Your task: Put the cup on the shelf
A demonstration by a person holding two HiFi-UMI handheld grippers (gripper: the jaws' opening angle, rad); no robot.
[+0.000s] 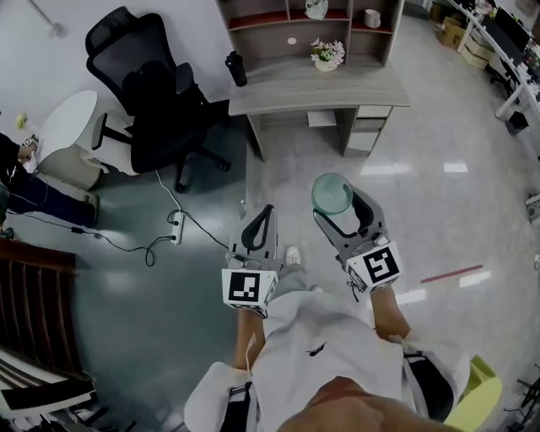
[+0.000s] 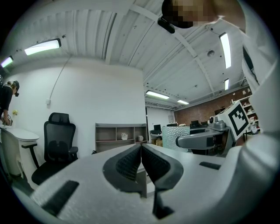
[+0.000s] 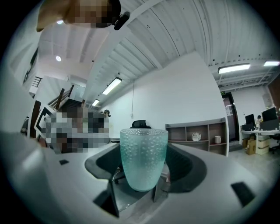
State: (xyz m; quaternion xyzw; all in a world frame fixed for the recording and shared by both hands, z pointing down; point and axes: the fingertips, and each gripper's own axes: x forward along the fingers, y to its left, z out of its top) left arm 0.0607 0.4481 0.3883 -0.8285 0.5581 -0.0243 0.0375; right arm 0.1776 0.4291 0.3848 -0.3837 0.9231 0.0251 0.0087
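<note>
pale floor point(image 1: 422, 169) open to grey wooden counter point(image 1: 316, 87) | black office chair point(image 1: 152, 101) beside it | right gripper point(image 1: 339, 205) grasps dimpled green cup point(image 1: 332, 193) | left gripper point(image 1: 260, 221) clenched

cup point(image 1: 332, 192): pale green, upright, gripped between the jaws of the right gripper point(image 1: 339, 206)
left gripper point(image 1: 265, 218): jaws together, empty
shelf point(image 1: 308, 25): on the worktop point(image 1: 287, 89), well apart from the cup

**White Clothing, Grey Claws**

A white top point(image 1: 325, 337) with dark sleeve bands point(image 1: 239, 403) and a white shoe point(image 1: 293, 255) were worn. The left claw point(image 1: 269, 209) and right claw point(image 1: 339, 199) were made grey, lined with dark ribbed pads point(image 2: 127, 165) and capped by black-and-white marker cubes point(image 1: 247, 288).
</note>
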